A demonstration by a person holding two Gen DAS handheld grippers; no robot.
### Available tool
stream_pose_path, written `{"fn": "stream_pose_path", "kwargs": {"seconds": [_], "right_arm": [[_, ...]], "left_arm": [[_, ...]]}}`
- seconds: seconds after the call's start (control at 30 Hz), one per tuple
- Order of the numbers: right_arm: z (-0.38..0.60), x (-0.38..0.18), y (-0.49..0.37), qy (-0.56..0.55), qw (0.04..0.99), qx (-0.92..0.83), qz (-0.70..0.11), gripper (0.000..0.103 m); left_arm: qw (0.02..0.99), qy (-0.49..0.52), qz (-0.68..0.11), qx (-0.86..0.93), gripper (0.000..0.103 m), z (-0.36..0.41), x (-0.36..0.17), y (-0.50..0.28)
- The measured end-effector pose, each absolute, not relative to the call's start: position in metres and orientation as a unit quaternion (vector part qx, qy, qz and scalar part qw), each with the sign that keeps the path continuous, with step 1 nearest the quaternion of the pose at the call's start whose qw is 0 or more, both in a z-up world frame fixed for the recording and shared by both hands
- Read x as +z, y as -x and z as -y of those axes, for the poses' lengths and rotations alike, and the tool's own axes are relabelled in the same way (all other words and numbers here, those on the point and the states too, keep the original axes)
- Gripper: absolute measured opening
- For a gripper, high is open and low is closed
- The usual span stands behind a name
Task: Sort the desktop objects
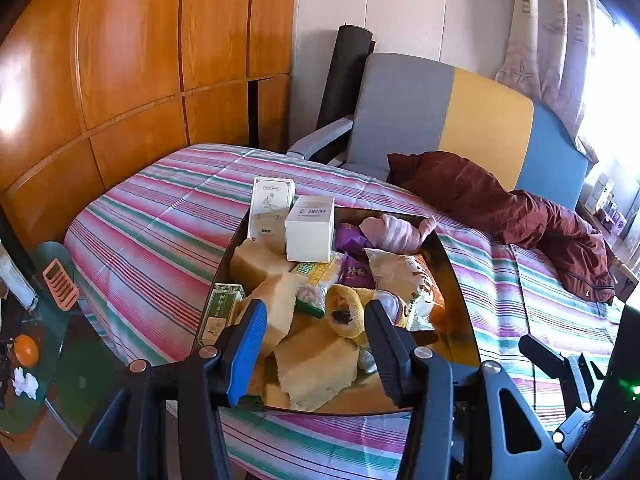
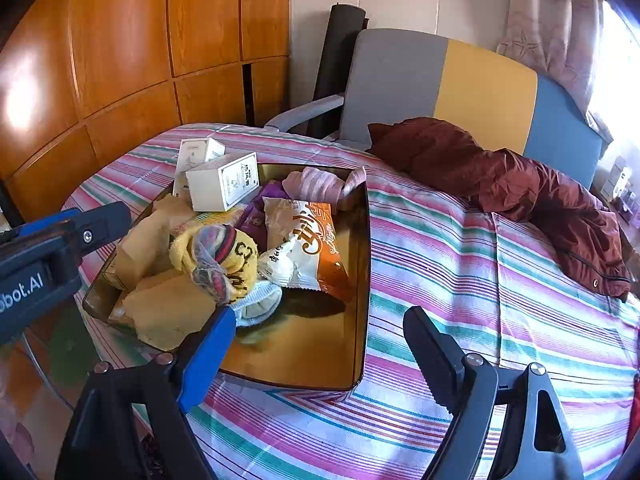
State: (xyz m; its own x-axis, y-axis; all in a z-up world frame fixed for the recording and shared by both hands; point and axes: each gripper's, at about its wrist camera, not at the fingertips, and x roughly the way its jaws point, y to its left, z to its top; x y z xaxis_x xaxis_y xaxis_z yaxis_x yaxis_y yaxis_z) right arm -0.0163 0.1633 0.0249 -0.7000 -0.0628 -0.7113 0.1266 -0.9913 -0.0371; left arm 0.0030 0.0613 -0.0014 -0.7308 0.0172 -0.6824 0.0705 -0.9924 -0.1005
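Note:
A gold tray (image 1: 460,280) (image 2: 360,280) on the striped cloth holds a heap of items: white boxes (image 1: 310,228) (image 2: 224,186), tan sponge blocks (image 1: 316,364) (image 2: 168,312), a yellow sock (image 1: 346,312) (image 2: 236,264), pink socks (image 1: 396,230) (image 2: 320,186), a white-orange snack bag (image 1: 404,272) (image 2: 304,248), a green box (image 1: 222,312). My left gripper (image 1: 316,316) is open and empty over the tray's near end. My right gripper (image 2: 320,320) is open and empty above the tray's bare near-right part.
A dark red jacket (image 1: 520,216) (image 2: 520,188) lies on the striped cloth at the right. A grey, yellow and blue chair (image 1: 440,116) (image 2: 440,84) stands behind. Wooden cabinets (image 1: 120,80) fill the left. A low side table (image 1: 44,320) with an orange ball is at lower left.

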Motion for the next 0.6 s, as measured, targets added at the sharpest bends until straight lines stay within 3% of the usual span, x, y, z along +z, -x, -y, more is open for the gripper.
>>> {"fn": "stream_pose_path", "kwargs": {"seconds": [0.6], "right_arm": [[-0.163, 0.026, 0.022, -0.38, 0.056, -0.922, -0.038, 0.089]], "left_arm": [[0.015, -0.396, -0.056, -0.916, 0.051, -0.06, -0.012, 0.004]]}}
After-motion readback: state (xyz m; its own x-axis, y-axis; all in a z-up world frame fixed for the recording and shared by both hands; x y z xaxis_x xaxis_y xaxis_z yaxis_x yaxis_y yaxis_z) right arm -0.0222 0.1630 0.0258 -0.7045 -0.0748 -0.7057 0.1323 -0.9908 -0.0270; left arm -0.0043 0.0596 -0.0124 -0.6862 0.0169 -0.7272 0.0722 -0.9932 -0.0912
